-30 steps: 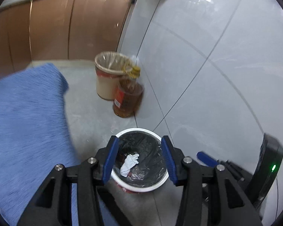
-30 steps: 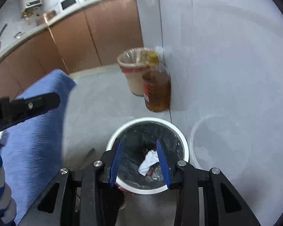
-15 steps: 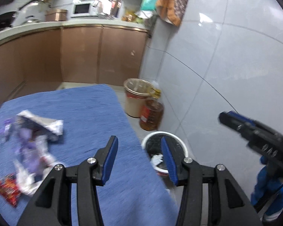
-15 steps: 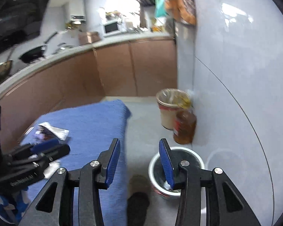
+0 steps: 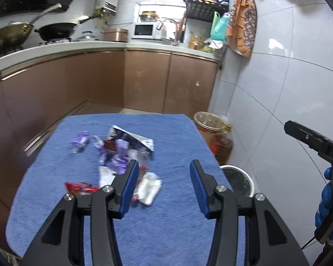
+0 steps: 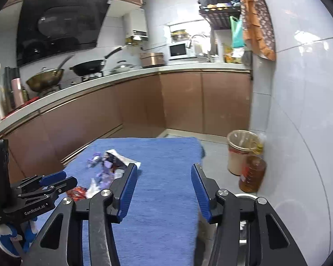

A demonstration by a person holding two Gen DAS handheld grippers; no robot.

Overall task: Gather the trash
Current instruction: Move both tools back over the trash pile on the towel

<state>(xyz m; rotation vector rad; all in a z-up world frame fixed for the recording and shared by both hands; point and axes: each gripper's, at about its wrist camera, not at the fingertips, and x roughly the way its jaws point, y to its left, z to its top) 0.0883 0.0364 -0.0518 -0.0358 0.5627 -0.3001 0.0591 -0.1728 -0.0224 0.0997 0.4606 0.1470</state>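
Trash lies in a loose pile on the blue cloth table (image 5: pixel 171 133): purple wrappers (image 5: pixel 81 140), a silver-white packet (image 5: pixel 133 138), a red wrapper (image 5: pixel 82 187) and a white crumpled piece (image 5: pixel 149 186). My left gripper (image 5: pixel 164 177) hovers open over the table's near part, just right of the pile, with nothing in it. My right gripper (image 6: pixel 163 177) hangs above the cloth's right half (image 6: pixel 166 155); its jaws are opening and nothing is between them. The pile (image 6: pixel 106 166) sits ahead to its left. The white bin with a black liner (image 5: pixel 238 178) stands on the floor right of the table.
A beige lined bin (image 6: pixel 239 153) and an amber oil bottle (image 6: pixel 253 174) stand against the tiled wall at right. Brown kitchen cabinets (image 5: pixel 144 79) run behind the table. In the right wrist view my left gripper (image 6: pixel 66 178) shows at lower left.
Both grippers have risen from over the white bin and swung left to above the blue table. The trash pile has come into view. The right jaws stand wider.
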